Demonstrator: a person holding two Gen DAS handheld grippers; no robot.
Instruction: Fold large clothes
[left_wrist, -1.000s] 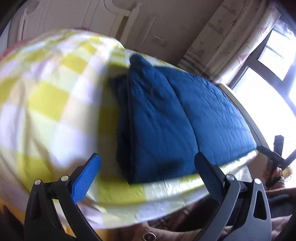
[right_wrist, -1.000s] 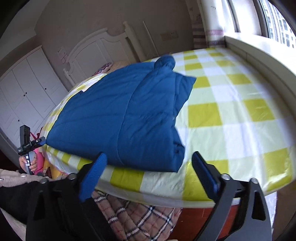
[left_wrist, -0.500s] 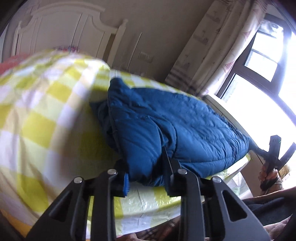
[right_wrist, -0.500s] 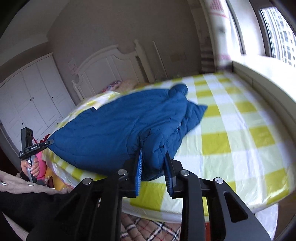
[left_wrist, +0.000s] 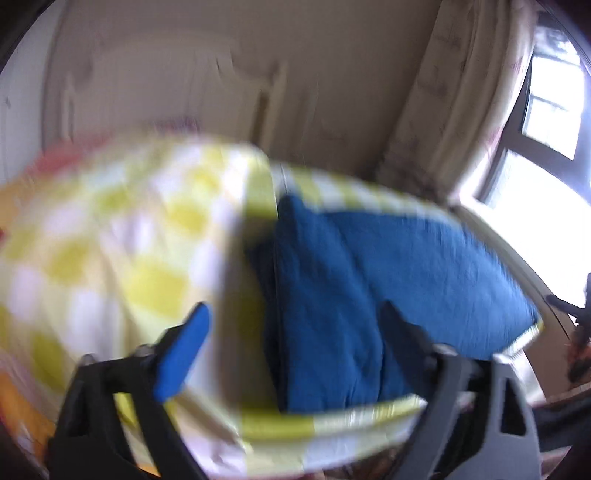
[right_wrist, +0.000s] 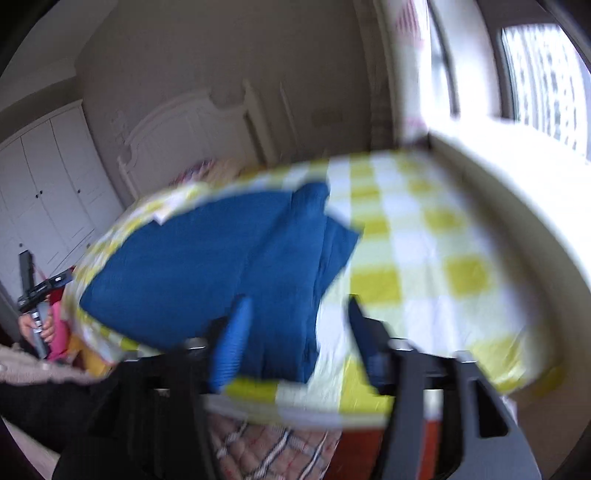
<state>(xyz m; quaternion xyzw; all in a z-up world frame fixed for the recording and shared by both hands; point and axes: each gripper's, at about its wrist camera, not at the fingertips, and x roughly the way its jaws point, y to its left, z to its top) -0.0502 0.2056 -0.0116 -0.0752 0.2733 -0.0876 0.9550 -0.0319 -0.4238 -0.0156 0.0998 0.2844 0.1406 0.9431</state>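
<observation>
I'm holding both sets of jaws wide, having just been opening them, w/ nothing between. Left gripper (left_wrist: 291, 350) is framing the near-left corner of the blue quilted garment (left_wrist: 388, 280), right gripper (right_wrist: 295, 332) its near-right corner; pads aren't touching cloth as far as the blur lets me tell. It's lying folded on the yellow-check bed cover (right_wrist: 424, 266), just ahead & below, long axis running left-right along the near edge. Neither hand looks nearer.

Folded coat (left_wrist: 369, 280) on bed (left_wrist: 122, 240)
</observation>
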